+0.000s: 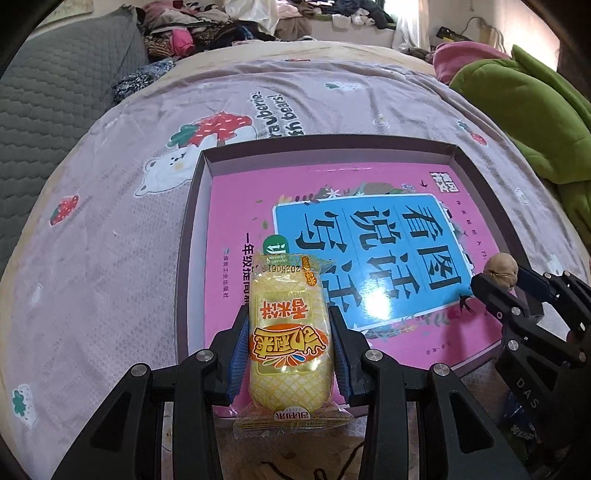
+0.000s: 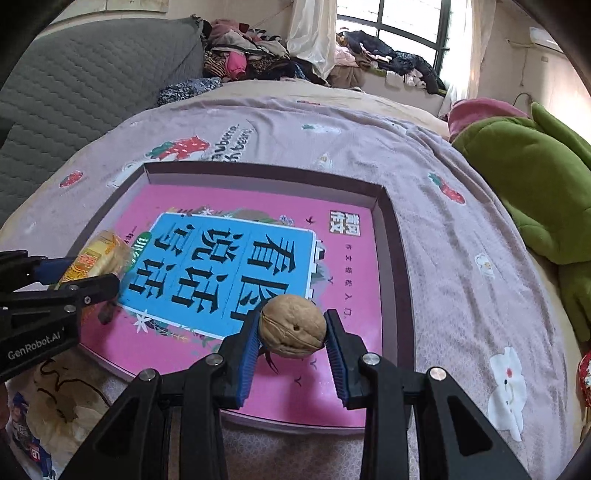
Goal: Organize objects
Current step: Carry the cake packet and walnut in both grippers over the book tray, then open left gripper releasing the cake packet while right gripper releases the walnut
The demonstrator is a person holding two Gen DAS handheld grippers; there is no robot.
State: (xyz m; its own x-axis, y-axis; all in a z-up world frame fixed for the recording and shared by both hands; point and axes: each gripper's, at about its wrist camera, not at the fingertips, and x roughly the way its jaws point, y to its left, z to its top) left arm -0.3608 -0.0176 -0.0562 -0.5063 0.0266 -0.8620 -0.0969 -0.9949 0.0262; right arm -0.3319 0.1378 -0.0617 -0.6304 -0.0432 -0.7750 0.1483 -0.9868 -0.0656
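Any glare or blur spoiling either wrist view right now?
Left wrist view: a white glare patch on the glossy book cover, snack packet sharp. Right wrist view: window blown out, walnut crisp; fisheye bends the box rim in both.

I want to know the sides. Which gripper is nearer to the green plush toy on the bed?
Right. The right gripper, shut on a walnut, is over the tray side facing the green plush toy. The left gripper, shut on a yellow snack packet, is farther away.

I see glossy crinkled plastic snack wrapper (image 1: pixel 290 332), rough matt walnut (image 2: pixel 292 325), glossy pink book (image 2: pixel 343 398), matt cardboard tray (image 2: pixel 397 258), soft printed cloth bedsheet (image 1: pixel 110 258).
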